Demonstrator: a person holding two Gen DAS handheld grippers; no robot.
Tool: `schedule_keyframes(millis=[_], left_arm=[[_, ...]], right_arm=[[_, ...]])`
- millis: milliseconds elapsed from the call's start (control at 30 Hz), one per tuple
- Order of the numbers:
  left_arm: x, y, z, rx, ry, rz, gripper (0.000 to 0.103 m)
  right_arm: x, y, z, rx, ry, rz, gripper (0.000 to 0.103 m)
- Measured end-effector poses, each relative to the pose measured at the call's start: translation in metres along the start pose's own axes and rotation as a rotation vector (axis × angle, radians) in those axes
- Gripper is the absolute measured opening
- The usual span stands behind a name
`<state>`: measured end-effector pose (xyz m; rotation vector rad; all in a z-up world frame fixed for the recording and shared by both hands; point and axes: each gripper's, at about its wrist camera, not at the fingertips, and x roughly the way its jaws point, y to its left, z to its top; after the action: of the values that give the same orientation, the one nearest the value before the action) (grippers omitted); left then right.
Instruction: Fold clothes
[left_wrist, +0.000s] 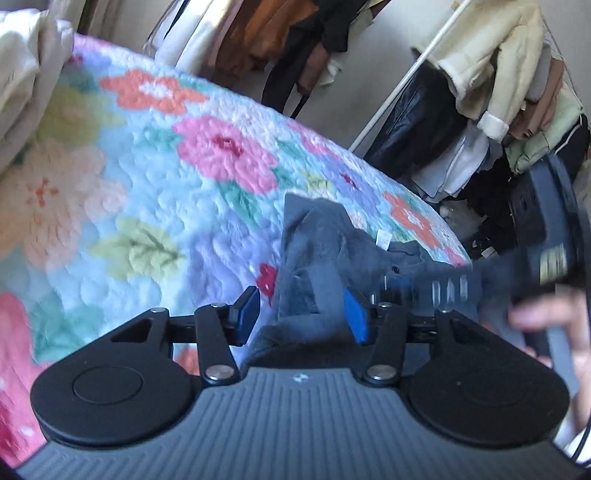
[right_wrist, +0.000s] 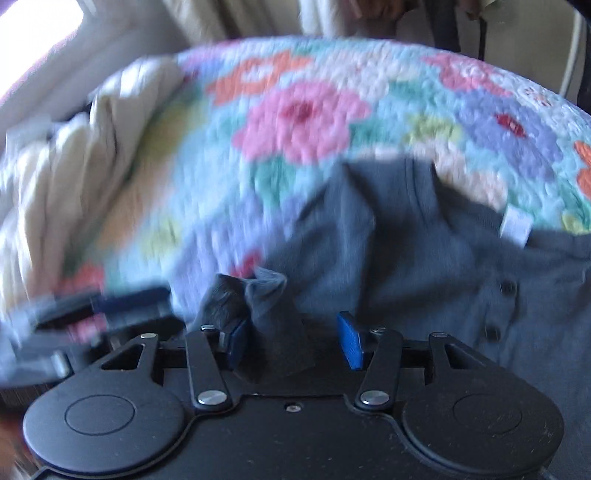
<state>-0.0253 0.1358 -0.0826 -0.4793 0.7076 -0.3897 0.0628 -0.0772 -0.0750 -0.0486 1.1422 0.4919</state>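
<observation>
Left wrist view: I see the left gripper (left_wrist: 301, 315) with jaws parted; a fold of the crumpled grey-blue buttoned knit garment (left_wrist: 325, 251) sits between the blue pads (left_wrist: 355, 314), not pinched.
Right wrist view: right gripper (right_wrist: 293, 338) also parted, a bunched tuft of the same garment (right_wrist: 406, 251) lying loose between its pads (right_wrist: 349, 341); the left pad looks to touch cloth, no clamp.
Garment: on the quilted floral bedspread (left_wrist: 166, 177), near its edge, white label (right_wrist: 515, 223) and dark buttons (right_wrist: 508, 286) facing up.
Background: clothes rack with hanging coats (left_wrist: 491, 62) beyond the bed; cream bedding (right_wrist: 74, 155) at the far side.
Step, my read: cloth released, next is smoothing or regripping for a fold.
How I'd do it: lift clear of the tuft before moving so nothing drags; regrip at a hem or shoulder seam, both sides matched; flatten the bunch first.
Caveat: both views motion-blurred.
</observation>
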Motion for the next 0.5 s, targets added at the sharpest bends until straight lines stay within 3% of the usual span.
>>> schedule_keyframes(millis=[167,300,433,500], left_arm=[[0.003,-0.015,0.0,0.084,0.013,0.003,0.049],[0.007,-0.033,-0.008,0.199,0.048,-0.003,0.05],[0.015,-0.051,-0.021,0.326,0.101,0.017,0.052],[0.019,-0.056,-0.027,0.368,0.13,0.004,0.052]], right_arm=[[-0.001,-0.005,-0.035,-0.106,0.058,-0.106,0.057],[-0.017,-0.013,-0.04,-0.084,0.025,-0.145,0.057],[-0.045,-0.022,-0.041,0.011,-0.109,-0.024,0.058],[-0.051,-0.028,-0.04,0.049,-0.155,0.046,0.067]])
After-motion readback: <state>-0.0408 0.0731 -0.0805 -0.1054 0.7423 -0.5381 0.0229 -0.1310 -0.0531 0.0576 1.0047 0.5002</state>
